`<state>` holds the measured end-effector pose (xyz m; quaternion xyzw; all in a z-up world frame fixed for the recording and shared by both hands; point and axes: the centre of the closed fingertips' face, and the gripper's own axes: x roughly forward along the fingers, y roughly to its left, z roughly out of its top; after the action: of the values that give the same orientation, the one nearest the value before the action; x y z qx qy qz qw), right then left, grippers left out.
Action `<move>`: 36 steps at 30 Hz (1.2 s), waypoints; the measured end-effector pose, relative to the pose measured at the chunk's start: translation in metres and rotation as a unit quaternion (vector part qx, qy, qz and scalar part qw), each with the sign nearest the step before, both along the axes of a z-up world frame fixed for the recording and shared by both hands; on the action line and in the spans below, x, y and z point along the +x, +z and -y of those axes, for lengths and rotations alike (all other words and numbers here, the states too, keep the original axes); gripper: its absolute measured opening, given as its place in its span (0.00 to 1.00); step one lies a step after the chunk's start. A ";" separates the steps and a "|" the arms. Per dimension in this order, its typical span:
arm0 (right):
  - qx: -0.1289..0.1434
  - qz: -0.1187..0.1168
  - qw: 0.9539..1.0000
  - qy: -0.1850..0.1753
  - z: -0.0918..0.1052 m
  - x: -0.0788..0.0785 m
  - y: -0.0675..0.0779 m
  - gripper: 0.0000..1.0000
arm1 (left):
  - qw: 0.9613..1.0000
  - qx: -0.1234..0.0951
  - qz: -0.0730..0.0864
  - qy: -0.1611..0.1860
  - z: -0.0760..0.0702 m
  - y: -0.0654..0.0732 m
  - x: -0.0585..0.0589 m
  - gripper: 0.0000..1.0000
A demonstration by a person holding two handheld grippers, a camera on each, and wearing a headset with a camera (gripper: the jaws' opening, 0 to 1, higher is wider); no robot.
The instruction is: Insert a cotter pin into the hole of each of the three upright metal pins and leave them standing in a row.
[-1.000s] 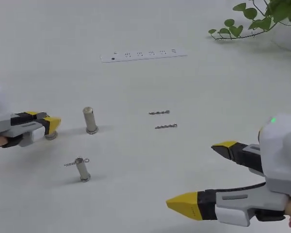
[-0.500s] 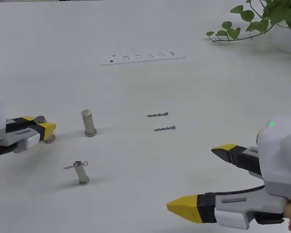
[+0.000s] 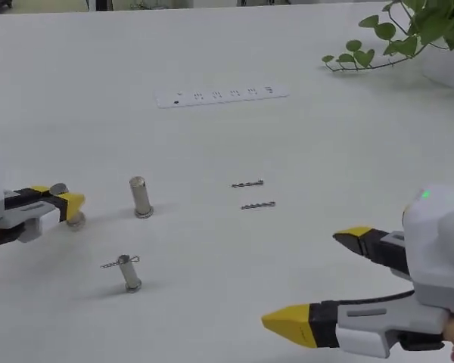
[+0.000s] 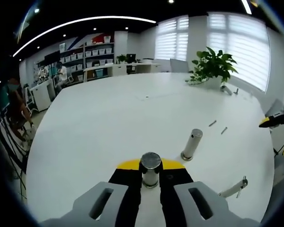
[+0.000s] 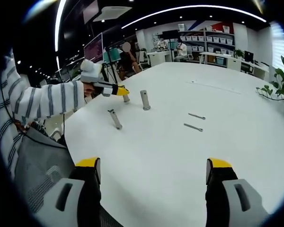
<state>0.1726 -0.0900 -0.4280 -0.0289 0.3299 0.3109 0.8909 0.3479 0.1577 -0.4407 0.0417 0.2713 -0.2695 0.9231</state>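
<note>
Right gripper [image 3: 304,278]: lower right of the head view, your yellow-tipped jaws spread wide.
Fitted pin [image 3: 129,272]: short steel cylinder with a wire cotter through its top, standing lower left on the white table [image 3: 325,144].
Left gripper [image 3: 69,204]: left edge, your jaws pinching a second steel pin [image 4: 150,166].
Bare steel pin [image 3: 141,198]: upright, just right of that gripper.
Loose cotter pins [image 3: 247,184]: two, lying at centre.

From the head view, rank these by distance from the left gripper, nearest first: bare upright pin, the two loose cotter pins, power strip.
1. Bare upright pin, just right of the left gripper.
2. Two loose cotter pins, mid-table; too close to rank apart.
3. Power strip, at the far side.
</note>
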 end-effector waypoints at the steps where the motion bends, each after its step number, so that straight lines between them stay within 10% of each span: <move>1: 0.001 0.001 1.000 -0.001 0.000 0.000 0.001 0.91 | 1.000 -0.004 -0.003 0.010 -0.002 0.002 0.000 0.09; 14: 0.013 0.013 1.000 0.006 -0.006 -0.001 0.007 0.91 | 1.000 -0.016 0.020 0.010 0.002 0.043 -0.011 0.09; 24: 0.017 0.020 1.000 0.010 -0.005 -0.001 0.011 0.91 | 0.997 -0.022 0.061 -0.035 0.035 0.087 -0.030 0.09; 36: 0.018 0.024 0.999 0.014 -0.007 -0.004 0.013 0.90 | 0.993 -0.021 0.077 -0.083 0.073 0.103 -0.055 0.09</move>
<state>0.1683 -0.0826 -0.4147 -0.0247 0.3026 0.3288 0.8943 0.2930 0.0851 -0.3380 0.0649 0.1893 -0.3468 0.9163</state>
